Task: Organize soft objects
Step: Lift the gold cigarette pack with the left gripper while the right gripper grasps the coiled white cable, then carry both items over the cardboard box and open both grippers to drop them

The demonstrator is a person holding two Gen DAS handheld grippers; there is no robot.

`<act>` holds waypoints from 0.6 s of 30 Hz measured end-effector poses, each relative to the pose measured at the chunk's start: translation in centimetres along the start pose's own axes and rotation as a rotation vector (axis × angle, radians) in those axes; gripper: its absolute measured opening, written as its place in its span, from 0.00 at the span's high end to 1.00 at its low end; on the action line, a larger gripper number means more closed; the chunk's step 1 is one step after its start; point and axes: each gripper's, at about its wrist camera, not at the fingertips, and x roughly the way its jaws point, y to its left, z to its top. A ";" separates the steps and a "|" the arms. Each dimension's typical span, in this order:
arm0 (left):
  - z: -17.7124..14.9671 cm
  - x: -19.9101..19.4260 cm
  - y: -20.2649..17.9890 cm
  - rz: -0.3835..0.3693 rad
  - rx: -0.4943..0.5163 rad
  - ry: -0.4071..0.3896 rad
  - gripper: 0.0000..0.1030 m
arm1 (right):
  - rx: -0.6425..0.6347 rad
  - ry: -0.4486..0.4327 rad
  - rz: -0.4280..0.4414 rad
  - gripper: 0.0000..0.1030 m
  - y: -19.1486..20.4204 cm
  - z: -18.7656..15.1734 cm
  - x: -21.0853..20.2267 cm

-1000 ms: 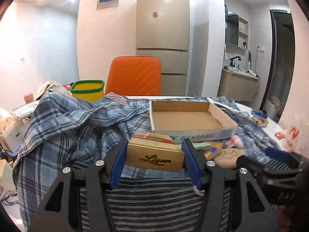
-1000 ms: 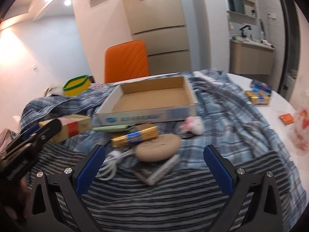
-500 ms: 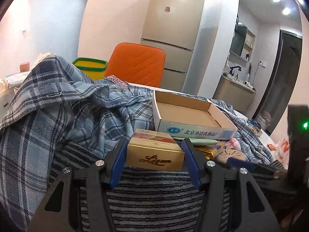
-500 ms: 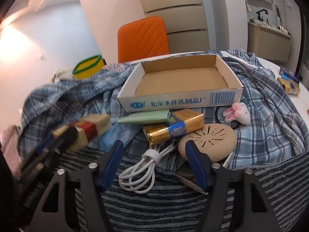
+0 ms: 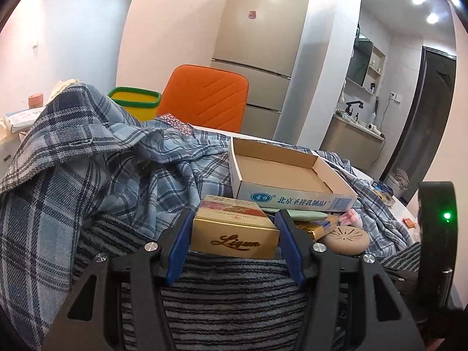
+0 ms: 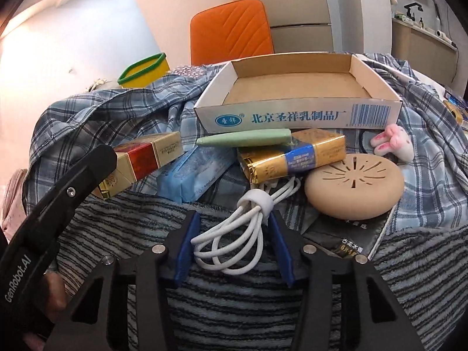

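My left gripper (image 5: 234,225) is shut on a gold box (image 5: 234,234) marked "Liqun", held just above a striped grey cloth (image 5: 234,301); the box also shows in the right wrist view (image 6: 140,158). My right gripper (image 6: 232,225) has its blue pads on either side of a coiled white cable (image 6: 234,234) lying on the striped cloth (image 6: 234,307); whether the pads press the cable is unclear. An open cardboard tray (image 6: 295,114) sits behind on a blue plaid shirt (image 5: 102,169).
Near the cable lie a blue tissue pack (image 6: 193,172), a gold-wrapped bar (image 6: 292,158), a green tube (image 6: 245,140), a tan round disc (image 6: 354,190), a pink rabbit toy (image 6: 395,140) and a dark booklet (image 6: 351,239). An orange chair (image 5: 204,99) and yellow bin (image 5: 137,105) stand behind.
My right gripper has moved forward and down to the white cable and narrowed from wide open to close around it. My left gripper keeps hold of the gold box and has moved forward.
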 end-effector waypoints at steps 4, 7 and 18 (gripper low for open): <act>0.0 -0.3 -0.5 0.011 0.024 0.005 0.46 | -0.007 -0.028 -0.005 0.68 0.1 -0.3 -1.0; 0.1 -1.0 -1.1 0.029 0.050 -0.017 0.46 | -0.006 -0.057 -0.005 0.69 0.0 -0.7 -2.0; 1.5 -3.5 -1.7 -0.051 0.043 -0.049 0.46 | -0.111 -0.236 0.006 0.70 0.2 -1.7 -7.5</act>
